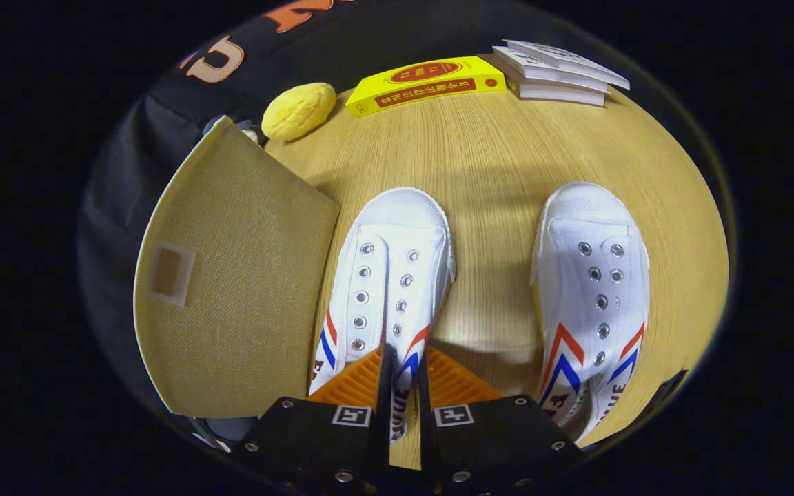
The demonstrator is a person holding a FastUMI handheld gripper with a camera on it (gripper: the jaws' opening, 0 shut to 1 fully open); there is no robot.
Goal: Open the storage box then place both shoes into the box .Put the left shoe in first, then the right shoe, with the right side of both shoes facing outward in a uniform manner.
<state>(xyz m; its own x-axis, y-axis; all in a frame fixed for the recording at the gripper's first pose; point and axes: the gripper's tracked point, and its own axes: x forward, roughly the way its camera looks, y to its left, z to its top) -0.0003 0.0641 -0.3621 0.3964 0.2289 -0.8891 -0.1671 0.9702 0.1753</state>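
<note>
White canvas left shoe (390, 275) is pinched at its side wall by the gripper (402, 365), fingers nearly closed; right shoe (593, 289) sits apart on the table (486, 172).

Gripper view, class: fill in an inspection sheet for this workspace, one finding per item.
Surface: wooden table.
Job's things: storage box, lid shut, beside the left shoe; right shoe apart, both toes pointing away.
Clutter: yellow sponge, yellow book, stacked books along the far edge.
Gripper: fingers nearly closed on the left shoe's side wall.
Cables: nothing seen.
Surroundings: black cloth wall.
</note>
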